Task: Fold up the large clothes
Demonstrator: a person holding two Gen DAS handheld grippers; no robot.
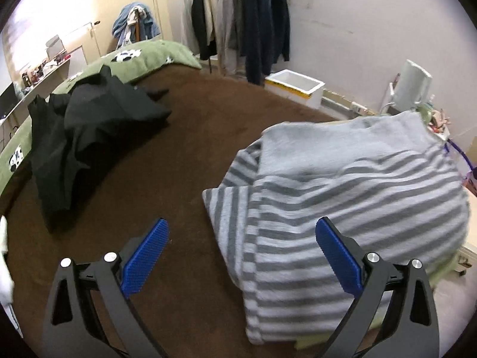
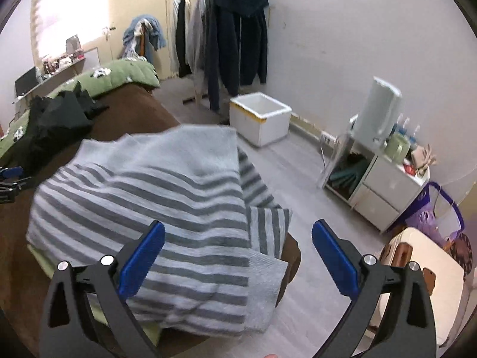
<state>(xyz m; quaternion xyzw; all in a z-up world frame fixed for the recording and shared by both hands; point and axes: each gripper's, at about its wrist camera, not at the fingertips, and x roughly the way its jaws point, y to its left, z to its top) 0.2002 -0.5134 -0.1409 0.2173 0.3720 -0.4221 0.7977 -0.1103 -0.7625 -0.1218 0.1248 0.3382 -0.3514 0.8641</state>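
Observation:
A grey striped sweater (image 1: 342, 197) lies folded on the brown bed cover (image 1: 179, 155), near the bed's right edge. It also shows in the right wrist view (image 2: 155, 191). My left gripper (image 1: 241, 238) is open and empty, above the sweater's left edge. My right gripper (image 2: 238, 238) is open and empty, above the sweater's right part where a folded sleeve (image 2: 268, 232) lies. A crumpled black garment (image 1: 89, 137) lies on the bed to the left, also seen in the right wrist view (image 2: 56, 125).
A green blanket (image 1: 149, 56) lies at the bed's far end. A rack of hanging clothes (image 2: 226, 38) stands by the wall. A white foam box (image 2: 259, 116), a white cabinet (image 2: 378, 188) and a cream suitcase (image 2: 423, 268) stand on the floor to the right.

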